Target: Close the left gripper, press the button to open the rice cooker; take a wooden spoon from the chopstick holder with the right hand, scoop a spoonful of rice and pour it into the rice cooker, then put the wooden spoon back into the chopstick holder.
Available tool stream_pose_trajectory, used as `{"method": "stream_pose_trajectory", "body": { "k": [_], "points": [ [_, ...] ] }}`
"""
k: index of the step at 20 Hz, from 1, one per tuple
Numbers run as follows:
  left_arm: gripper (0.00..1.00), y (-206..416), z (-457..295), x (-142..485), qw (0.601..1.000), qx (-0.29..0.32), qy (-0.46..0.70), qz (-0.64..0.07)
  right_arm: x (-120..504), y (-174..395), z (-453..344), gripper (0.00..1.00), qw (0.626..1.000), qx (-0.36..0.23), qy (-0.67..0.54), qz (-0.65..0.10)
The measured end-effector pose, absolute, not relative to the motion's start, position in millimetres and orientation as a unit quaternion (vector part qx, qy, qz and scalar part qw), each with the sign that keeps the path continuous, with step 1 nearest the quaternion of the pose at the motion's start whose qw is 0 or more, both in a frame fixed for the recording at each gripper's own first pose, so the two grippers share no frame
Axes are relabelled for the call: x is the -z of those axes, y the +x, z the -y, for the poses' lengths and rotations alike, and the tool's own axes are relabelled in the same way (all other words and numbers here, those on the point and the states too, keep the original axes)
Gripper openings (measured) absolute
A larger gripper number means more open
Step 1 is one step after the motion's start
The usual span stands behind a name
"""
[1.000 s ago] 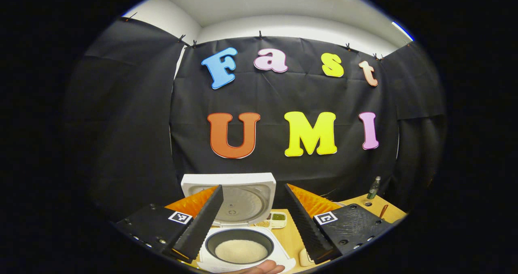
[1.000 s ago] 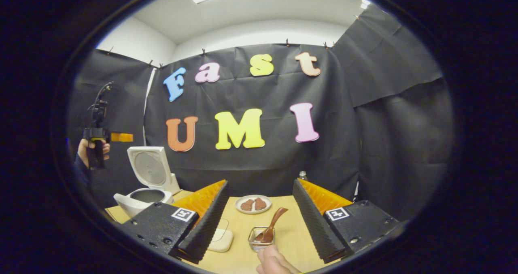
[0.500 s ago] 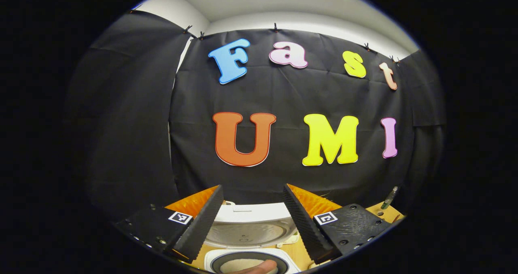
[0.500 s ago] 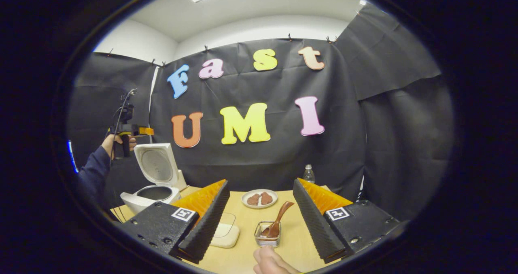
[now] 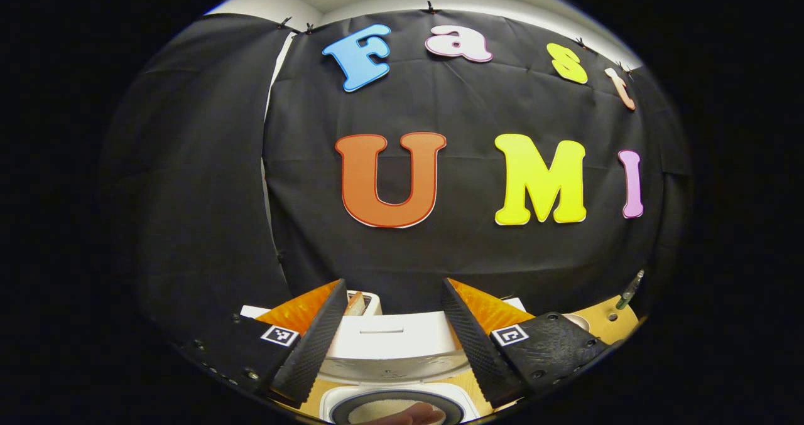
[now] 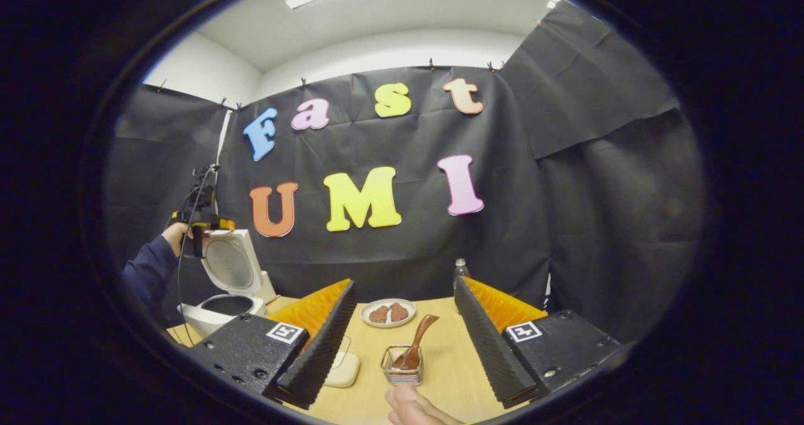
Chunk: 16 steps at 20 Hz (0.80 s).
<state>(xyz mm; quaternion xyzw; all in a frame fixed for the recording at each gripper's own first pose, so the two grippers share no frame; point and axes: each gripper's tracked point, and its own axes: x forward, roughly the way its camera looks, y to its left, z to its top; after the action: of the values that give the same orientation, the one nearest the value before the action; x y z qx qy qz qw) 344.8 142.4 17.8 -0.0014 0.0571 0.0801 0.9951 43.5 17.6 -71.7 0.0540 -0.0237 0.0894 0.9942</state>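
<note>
Right gripper: bottom of the right gripper view, fingers spread well apart, holding nothing; a hand shows at the bottom edge between them.
Wooden spoon: lower centre of the right gripper view, between the fingers and beyond them, standing tilted in the chopstick holder, handle leaning to the upper right.
Table: light wood, bottom centre; a pale flat object lies left of the holder, partly behind the left finger.
Plate: farther back on the table, with brown pieces on it; a bottle stands at the table's far edge.
Left gripper: bottom of the left gripper view, fingers apart and empty, above the cooker's raised lid.
Rice cooker: bottom centre of the left gripper view, lid up, inner pot with white rice at the bottom edge; in the right gripper view it stands at the lower left, lid open.
Person's sleeve: left of the right gripper view, the hand holding the left gripper at the lid's top edge.
</note>
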Motion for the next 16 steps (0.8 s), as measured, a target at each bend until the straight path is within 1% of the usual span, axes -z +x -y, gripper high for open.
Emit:
{"method": "stream_pose_trajectory", "body": {
  "k": [2, 11, 16],
  "points": [
    [0.99, 340.4, -141.6, -17.7, 0.995, -0.079, -0.004, -0.059, 75.4, 45.4, -17.9, 1.0, 0.994, -0.089, 0.054, 0.019],
    [0.99, 300.8, -130.5, -7.9, 0.993, -0.075, 0.001, -0.087, 87.9, 48.6, -26.0, 1.0, 0.993, -0.102, 0.06, 0.0],
    [0.99, 282.4, -125.4, -2.0, 0.993, -0.075, 0.0, -0.093, 91.5, 44.2, -16.4, 1.0, 0.994, -0.085, 0.066, 0.011]
  ]
}}
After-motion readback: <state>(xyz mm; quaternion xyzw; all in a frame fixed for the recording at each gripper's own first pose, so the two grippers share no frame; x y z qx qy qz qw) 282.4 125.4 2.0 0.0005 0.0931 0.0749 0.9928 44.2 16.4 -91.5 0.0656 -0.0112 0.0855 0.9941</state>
